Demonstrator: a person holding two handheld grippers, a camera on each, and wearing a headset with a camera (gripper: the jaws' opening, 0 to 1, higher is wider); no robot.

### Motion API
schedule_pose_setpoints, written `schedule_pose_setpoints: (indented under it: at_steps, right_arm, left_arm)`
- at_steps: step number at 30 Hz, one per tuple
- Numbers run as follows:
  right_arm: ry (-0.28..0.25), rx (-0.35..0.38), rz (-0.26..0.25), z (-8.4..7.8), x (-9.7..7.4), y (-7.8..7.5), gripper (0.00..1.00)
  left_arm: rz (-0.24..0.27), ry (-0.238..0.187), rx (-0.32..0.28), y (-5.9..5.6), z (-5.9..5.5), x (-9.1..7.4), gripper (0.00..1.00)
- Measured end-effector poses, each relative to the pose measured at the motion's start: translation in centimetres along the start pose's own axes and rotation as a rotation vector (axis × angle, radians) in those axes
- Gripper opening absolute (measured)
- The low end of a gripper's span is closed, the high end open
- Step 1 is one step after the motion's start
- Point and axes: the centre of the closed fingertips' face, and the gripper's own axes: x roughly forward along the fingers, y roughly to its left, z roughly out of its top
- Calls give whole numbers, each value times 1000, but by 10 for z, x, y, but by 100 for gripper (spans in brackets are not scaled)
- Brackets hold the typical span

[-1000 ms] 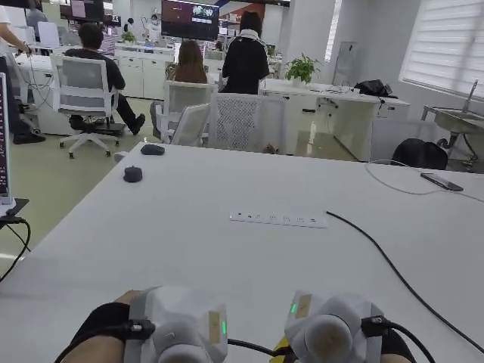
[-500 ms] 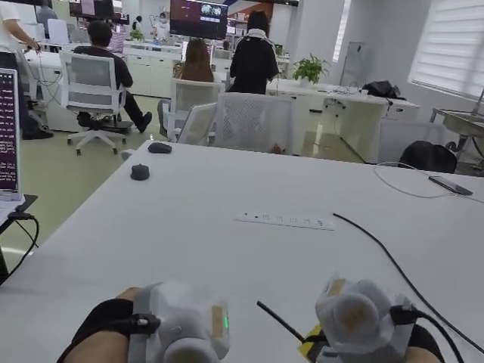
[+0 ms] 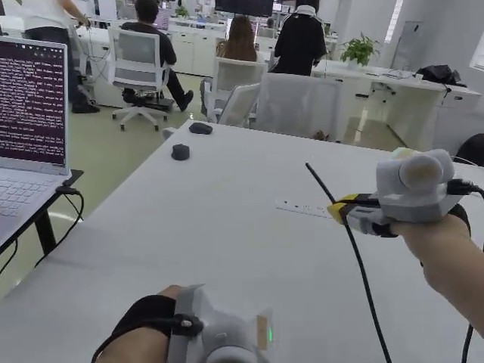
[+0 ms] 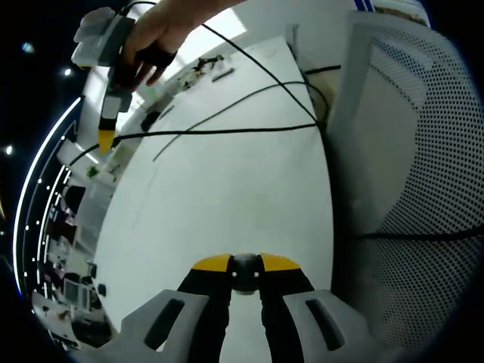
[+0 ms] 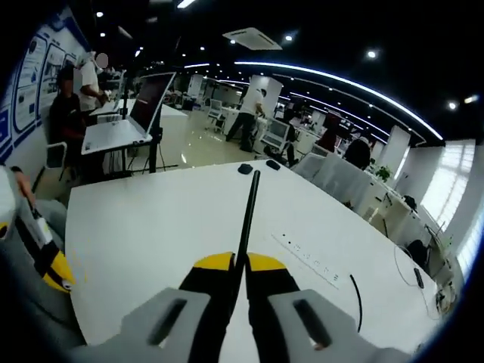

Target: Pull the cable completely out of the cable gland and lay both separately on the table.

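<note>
The right gripper has swung up above the desk, fingers clamped on the cable, whose end now hangs free. The left gripper, low over the desk, pinches what looks like the gland. Both still need laying down.

Premises: open-plan office. Evidence as follows.

- Long white desks stand in rows across a pale hard floor.
- Swivel chairs on castors and a mesh-backed chair stand at the desks.
- An open laptop shows lines of text on a dark screen.
- A dark computer mouse, a second mouse and a white power strip lie on the near desk.
- Several people sit at the far desks, and one person in black stands.
- A potted plant stands on a far desk.
- In the right gripper view, strip lights and a ceiling vent run overhead.
</note>
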Motion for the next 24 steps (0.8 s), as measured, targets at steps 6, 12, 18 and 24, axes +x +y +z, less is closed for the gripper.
schedule_pose_setpoints:
  at_steps: [6, 12, 18, 24]
  right_arm:
    - [3, 54, -148, -4, 33, -73, 4]
    - [79, 116, -198, -29, 24, -113, 19]
    - [117, 129, -143, -49, -15, -92, 14]
    - [113, 115, -55, -66, -75, -40, 16]
  left_arm:
    - [-26, 18, -38, -5, -7, 1, 14]
    - [-29, 22, -96, -2, -13, 1, 14]
    - [-15, 28, -118, 2, -12, 1, 14]
    - [-53, 5, -166, 5, -3, 3, 14]
